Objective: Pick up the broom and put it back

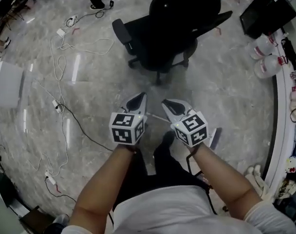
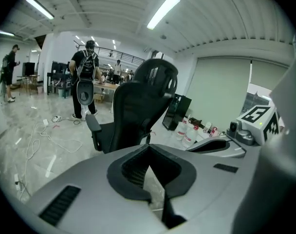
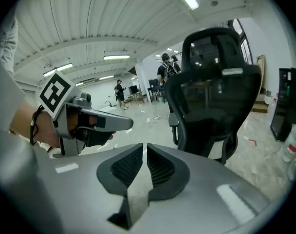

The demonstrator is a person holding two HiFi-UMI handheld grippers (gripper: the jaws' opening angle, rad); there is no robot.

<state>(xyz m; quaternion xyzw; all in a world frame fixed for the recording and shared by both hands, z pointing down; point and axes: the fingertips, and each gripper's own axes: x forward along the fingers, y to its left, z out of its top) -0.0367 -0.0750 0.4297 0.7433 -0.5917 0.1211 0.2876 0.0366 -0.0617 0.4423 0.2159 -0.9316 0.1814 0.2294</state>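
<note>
Broom: no view shows it clearly enough to place it.

Both forearms reach forward and down from the white-shirted torso at the bottom of the head view. They hold the left gripper [image 1: 137,100] and right gripper [image 1: 173,106] side by side, near each other but apart. Each points ahead and slopes down toward the floor [image 1: 89,82], with the marker cubes [image 1: 127,128] nearest the wrists.

A black office chair [image 1: 172,33] stands directly ahead and fills the middle of both gripper views. White and dark cables [image 1: 65,57] trail over the floor to the left. Two large water bottles [image 1: 266,57] stand at the right, near the curved white bench [image 1: 283,111]. In the left gripper view, a person [image 2: 84,79] stands far behind the chair.

The left gripper's fingers [image 2: 133,172] meet at their tips, with nothing between them. The right gripper's fingers [image 3: 160,167] stand a narrow slit apart; only floor shows through the gap, and they touch nothing.
</note>
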